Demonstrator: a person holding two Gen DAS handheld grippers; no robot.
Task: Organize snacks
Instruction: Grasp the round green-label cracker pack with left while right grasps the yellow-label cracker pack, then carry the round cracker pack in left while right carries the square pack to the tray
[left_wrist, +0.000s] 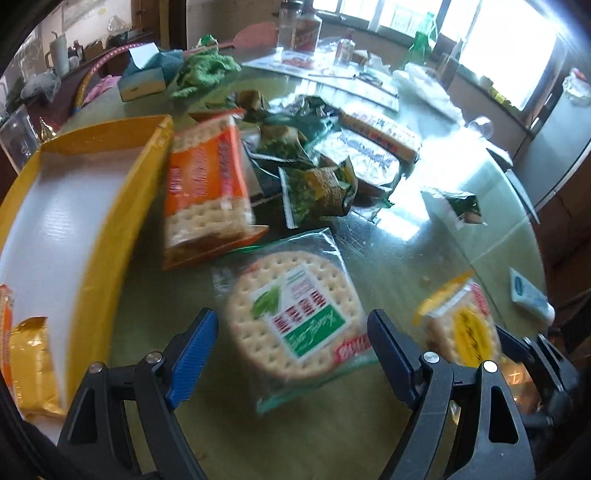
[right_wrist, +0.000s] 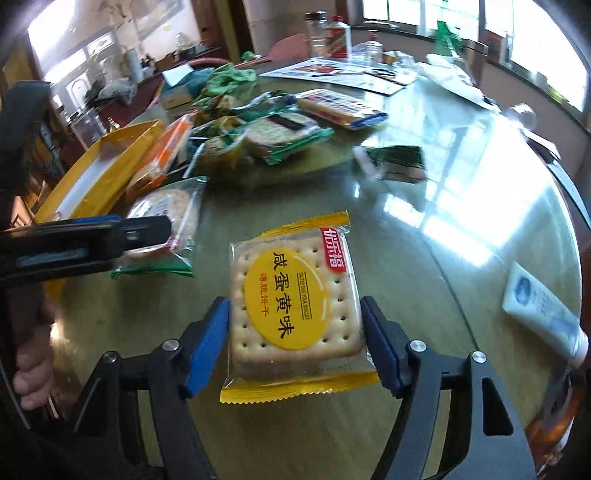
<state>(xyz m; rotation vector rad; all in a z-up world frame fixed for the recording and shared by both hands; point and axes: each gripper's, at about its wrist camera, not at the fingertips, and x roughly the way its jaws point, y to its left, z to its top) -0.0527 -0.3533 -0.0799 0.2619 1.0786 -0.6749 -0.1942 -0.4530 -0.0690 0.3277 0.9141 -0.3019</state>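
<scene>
Right claw: closing on the yellow pack, blue pads pressing both side edges, pack sitting between the fingers over the glass table.
Left claw: standing wide, gripping nothing, hovering just above the round pack; also showing from the side in the right view, at the left edge.
Round pack: lying flat on the table, clear wrapper with a green label, just beside the yellow pack.
Yellow pack from left view: appearing at the right, beyond the left claw's right finger.
Tube: lying near the table's right edge, well apart from the snacks.
Tray: sitting at the left, yellow rim, white floor, holding a gold pack near its close end.
Orange pack: leaning against the tray's right rim.
Green packs: piling behind the orange pack, mid-table; one more lying apart to the right.
Long pack: lying behind the pile.
Far table: carrying a green cloth, a tissue box, bottles and papers, too blurred for telling more.
</scene>
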